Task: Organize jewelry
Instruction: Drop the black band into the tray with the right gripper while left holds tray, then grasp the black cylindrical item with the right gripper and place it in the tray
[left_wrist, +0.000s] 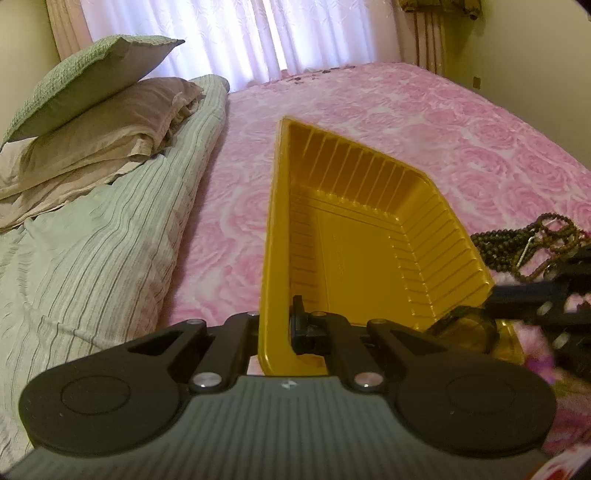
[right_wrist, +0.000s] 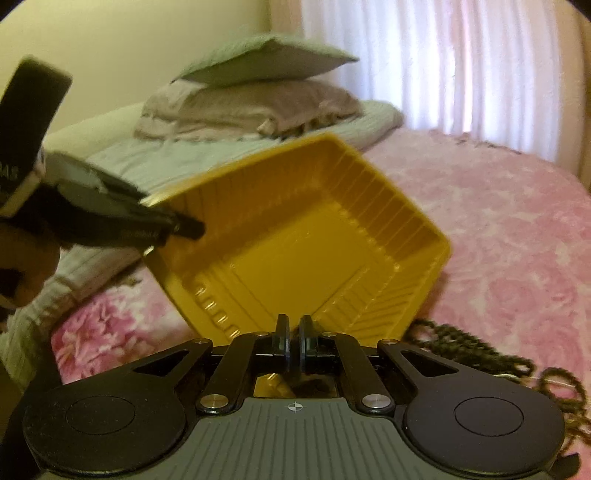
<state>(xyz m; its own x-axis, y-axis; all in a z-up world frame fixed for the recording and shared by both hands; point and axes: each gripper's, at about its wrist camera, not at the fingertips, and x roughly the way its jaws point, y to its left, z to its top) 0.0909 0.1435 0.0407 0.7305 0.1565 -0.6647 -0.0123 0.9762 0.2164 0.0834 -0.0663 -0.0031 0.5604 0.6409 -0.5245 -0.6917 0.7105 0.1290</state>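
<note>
Left wrist view: we see our left gripper (left_wrist: 275, 325) clamped on the near rim of a ribbed, empty yellow tray (left_wrist: 354, 236), tilted up ahead. Dark bead necklaces (left_wrist: 532, 240) lie right of it. Our right gripper (right_wrist: 294, 341), closed empty, points down at the tray.

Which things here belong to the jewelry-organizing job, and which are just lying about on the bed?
Belongs to the job:
- yellow tray, its rim clamped by the left gripper
- dark bead necklaces on the bedspread beside the tray
- right gripper, shut at the tray's near edge

Just lying about:
- green pillow
- beige pillow
- striped blanket
- pink bedspread
</note>
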